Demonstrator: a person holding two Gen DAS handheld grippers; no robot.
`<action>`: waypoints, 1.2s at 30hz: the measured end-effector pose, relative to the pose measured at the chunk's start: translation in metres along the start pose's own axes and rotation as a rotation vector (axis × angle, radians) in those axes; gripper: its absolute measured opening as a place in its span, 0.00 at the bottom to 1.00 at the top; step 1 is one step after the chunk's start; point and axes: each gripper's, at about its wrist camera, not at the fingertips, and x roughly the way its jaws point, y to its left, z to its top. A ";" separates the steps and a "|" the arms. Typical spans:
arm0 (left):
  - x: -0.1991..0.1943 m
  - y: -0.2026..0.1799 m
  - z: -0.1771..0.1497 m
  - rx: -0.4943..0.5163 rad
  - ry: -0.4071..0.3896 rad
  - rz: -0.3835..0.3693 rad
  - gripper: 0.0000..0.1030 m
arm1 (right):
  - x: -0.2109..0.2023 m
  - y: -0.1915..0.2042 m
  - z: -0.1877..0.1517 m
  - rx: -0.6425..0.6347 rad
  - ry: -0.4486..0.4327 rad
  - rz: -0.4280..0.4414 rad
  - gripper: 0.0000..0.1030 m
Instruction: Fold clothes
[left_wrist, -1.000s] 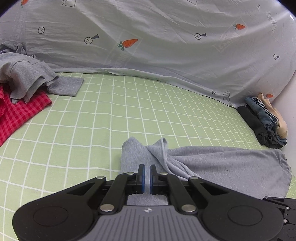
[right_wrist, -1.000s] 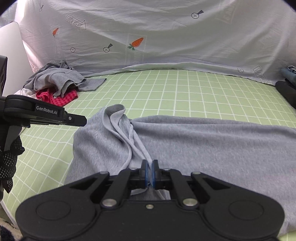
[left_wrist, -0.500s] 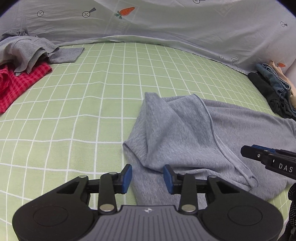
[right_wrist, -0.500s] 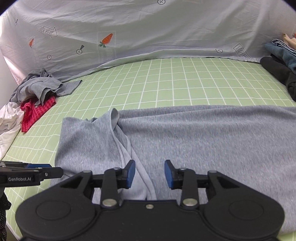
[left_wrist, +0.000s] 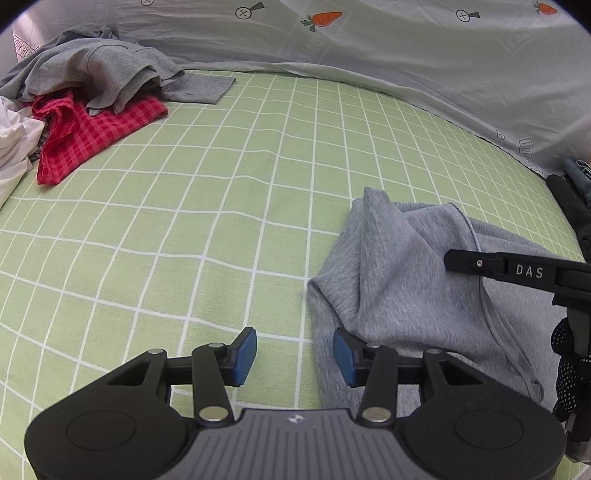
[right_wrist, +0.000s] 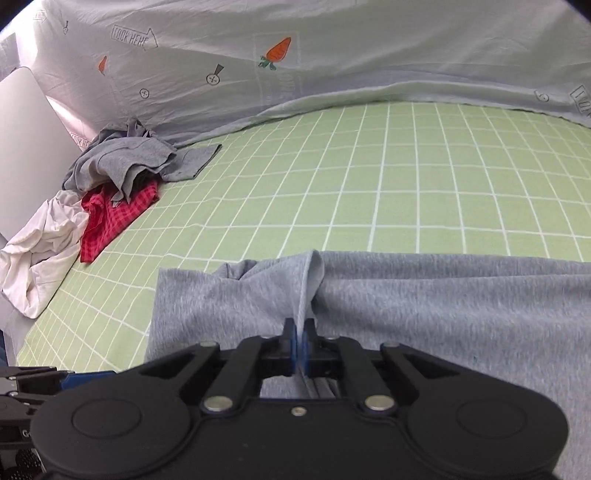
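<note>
Since 0.5 s ago: right gripper (right_wrist: 300, 341) now clamps grey garment (right_wrist: 424, 306) fold; left gripper (left_wrist: 294, 356) stays apart, beside garment's rumpled edge.

A bed with a green checked sheet (right_wrist: 406, 177) carries a grey garment (right_wrist: 443, 295) spread in front, and at the far left a pile: grey clothes (right_wrist: 125, 162), red checked cloth (right_wrist: 114, 214), white cloth (right_wrist: 44, 240).

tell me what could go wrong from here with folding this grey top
The right gripper is shut on just a thin ridge of the grey top, so the cloth may slip out when pulled.

The left gripper is open with only one finger over the top's edge; closing now could miss it or pinch the green sheet too.

With one side free, a pull may bunch the top.
</note>
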 end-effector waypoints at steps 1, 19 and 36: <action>0.000 -0.001 0.000 0.005 0.000 0.002 0.46 | -0.012 -0.001 0.004 0.024 -0.049 -0.028 0.03; 0.006 -0.019 0.009 0.000 0.025 -0.133 0.55 | -0.066 -0.083 -0.040 0.289 0.013 -0.250 0.49; 0.003 -0.047 0.009 0.112 0.061 -0.282 0.05 | -0.104 -0.015 -0.040 0.059 -0.028 -0.185 0.02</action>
